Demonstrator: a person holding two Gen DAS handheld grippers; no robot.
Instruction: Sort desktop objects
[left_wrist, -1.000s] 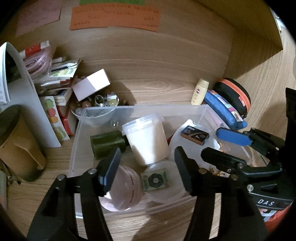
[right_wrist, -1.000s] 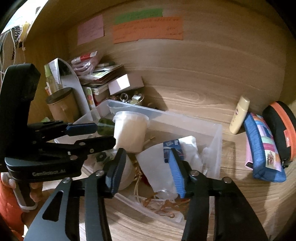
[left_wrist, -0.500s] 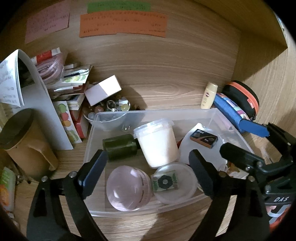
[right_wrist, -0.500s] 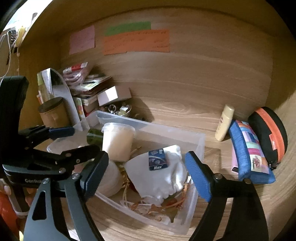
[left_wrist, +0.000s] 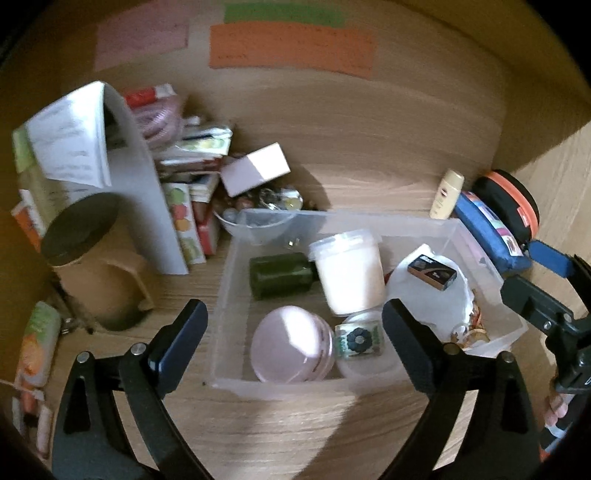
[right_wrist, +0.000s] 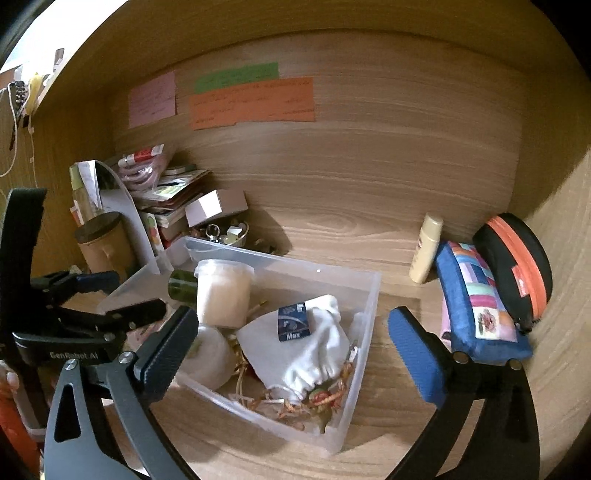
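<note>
Just ahead of both tools (left_wrist: 295, 343) (right_wrist: 291, 347) (jaws opening, nothing between): clear bin (left_wrist: 236, 280).

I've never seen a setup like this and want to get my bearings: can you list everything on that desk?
bin: 1, clear, desk centre
tub: 1, white, upright in bin
bottle: 1, dark green, lying in bin
round case: 1, pink, bin front
pouch: 1, white, in bin
small box: 1, dark, on pouch
tube: 1, cream, against back wall
pencil case: 1, blue patchwork, right
notes: 3, pink, green, orange, on wall
left gripper: black, jaws opening, empty
right gripper: blue pads, jaws opening, empty
</note>
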